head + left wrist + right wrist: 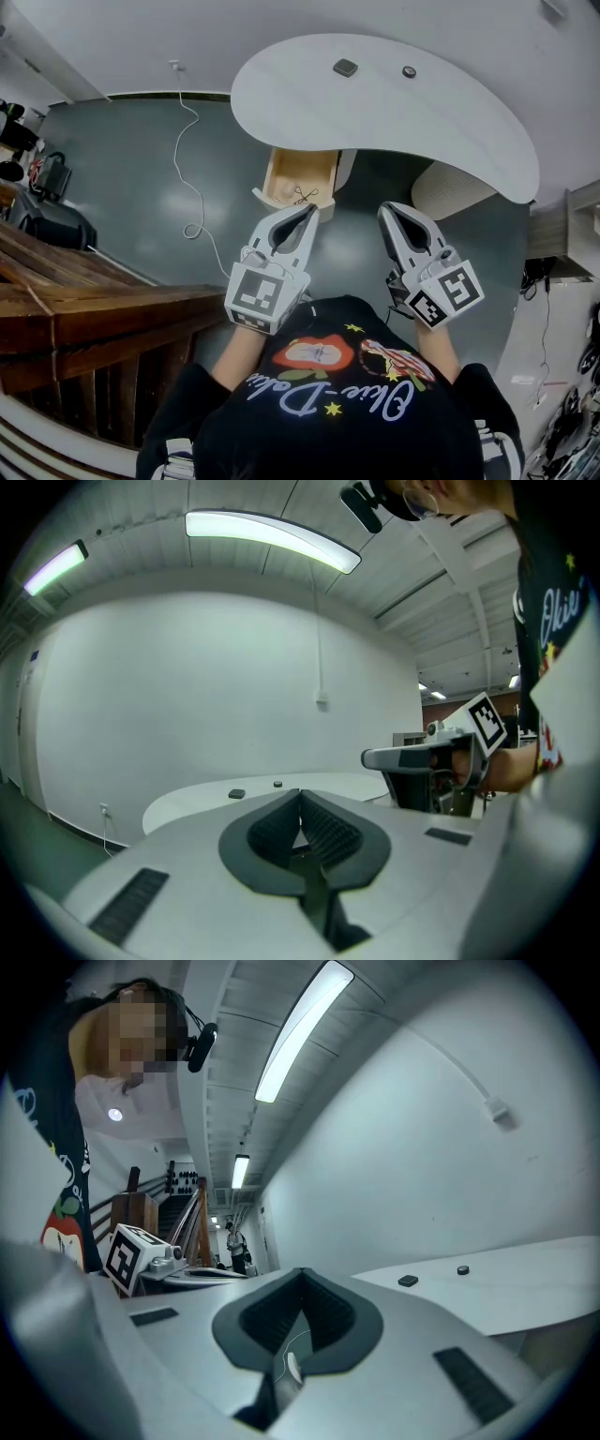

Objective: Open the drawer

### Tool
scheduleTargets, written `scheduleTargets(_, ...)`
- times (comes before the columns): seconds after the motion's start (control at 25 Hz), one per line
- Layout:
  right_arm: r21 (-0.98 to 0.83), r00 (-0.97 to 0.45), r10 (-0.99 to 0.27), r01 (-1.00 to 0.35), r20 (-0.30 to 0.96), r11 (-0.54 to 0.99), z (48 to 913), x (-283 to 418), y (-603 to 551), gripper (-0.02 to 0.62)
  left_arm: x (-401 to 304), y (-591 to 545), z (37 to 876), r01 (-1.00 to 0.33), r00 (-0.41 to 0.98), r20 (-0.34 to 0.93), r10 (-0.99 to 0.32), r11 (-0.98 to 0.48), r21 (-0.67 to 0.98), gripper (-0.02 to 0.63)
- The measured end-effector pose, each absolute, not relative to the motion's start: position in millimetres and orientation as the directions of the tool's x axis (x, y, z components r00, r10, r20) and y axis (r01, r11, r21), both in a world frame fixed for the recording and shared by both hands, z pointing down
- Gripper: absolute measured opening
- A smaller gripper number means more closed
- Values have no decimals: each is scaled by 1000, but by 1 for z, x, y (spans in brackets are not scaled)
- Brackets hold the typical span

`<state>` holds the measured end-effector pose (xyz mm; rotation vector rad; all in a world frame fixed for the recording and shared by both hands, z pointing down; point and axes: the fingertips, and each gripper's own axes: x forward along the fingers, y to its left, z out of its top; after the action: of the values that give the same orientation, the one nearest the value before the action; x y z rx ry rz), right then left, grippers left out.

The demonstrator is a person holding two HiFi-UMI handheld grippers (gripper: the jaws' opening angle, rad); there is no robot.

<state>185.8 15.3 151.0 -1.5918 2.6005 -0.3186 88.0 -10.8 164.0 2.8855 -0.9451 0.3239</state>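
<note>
Head view: the wooden drawer (302, 174) already stands pulled out from under the white table (441, 122), its sliding axis running toward the person. It lies straight ahead of the left gripper (307, 213), whose tips appear just short of its front edge, while the right gripper (390, 212) sits off to the drawer's side, so the left hand is the nearer. Both gripper views show the jaws closed together on nothing and only the tabletop beyond (the drawer itself shows in the head view alone).
</note>
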Motion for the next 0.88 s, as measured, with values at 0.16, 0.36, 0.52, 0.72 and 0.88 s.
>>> scheduleTargets(0.16,-233,-458,-888,-869,44,437,151,188,14,0,88,-12,165,-595,785,232,-575,-804,20,5)
scheduleTargets(0.36,-262,-459,-887,-862,39,434,151,193,13,0,91,-12,166,-592,786,236,-571,-806,23,5)
scheduleTargets(0.52,-277,-461,-887,-857,32,435,151,194,13,0,90,-12,167,-596,783,235,-575,-803,23,5)
scheduleTargets(0.72,-288,-461,-887,-854,27,434,150,194,15,0,89,-11,168,-599,781,237,-577,-800,27,5)
scheduleTargets(0.88,-297,-459,-888,-851,22,433,150,195,17,0,88,-9,168,-601,779,239,-579,-799,24,5)
